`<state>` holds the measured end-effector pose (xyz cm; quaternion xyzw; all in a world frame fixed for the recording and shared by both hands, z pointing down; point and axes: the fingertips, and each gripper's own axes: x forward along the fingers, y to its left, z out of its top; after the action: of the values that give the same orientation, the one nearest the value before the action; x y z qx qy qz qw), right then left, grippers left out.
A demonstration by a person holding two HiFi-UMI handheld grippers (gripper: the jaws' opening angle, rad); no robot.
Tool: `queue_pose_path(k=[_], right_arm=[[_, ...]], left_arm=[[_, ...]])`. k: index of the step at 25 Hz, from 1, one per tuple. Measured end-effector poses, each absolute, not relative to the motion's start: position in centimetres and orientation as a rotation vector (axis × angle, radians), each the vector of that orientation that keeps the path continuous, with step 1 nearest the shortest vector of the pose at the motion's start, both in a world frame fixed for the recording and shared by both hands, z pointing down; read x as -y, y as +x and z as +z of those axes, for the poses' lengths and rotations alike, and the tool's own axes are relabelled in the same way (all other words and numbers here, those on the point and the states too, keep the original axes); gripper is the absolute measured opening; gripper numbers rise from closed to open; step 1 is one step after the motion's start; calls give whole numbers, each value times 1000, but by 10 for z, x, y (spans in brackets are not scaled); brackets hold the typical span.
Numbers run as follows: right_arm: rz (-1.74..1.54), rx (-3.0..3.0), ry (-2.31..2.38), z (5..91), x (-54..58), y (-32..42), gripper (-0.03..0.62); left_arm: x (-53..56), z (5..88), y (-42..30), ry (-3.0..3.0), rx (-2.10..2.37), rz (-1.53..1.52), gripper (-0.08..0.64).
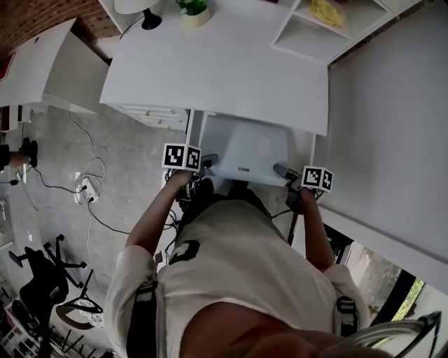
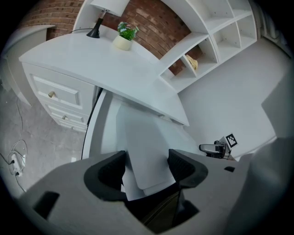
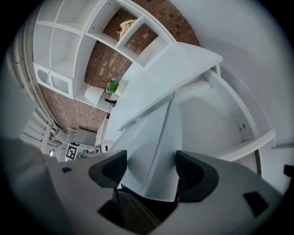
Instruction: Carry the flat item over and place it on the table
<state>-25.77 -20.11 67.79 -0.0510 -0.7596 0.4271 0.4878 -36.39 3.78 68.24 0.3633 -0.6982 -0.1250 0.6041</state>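
Held flat item in front of torso, between both tools. White, roughly level, far edge hidden below near edge of tabletop; not set on it yet. Pinched item's left side with left tool, jaws wide, pads against it on both sides. Gripped right side the same way with right tool. Spotted potted plant and lamp base at tabletop's far edge. Noted cables on floor at left.
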Motion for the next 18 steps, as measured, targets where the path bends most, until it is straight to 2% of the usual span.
queue_pose_path(k=[18], right_arm=[[992, 1755, -167, 736, 235, -286, 319]], left_arm=[[-5, 731, -399, 804, 1673, -134, 295]])
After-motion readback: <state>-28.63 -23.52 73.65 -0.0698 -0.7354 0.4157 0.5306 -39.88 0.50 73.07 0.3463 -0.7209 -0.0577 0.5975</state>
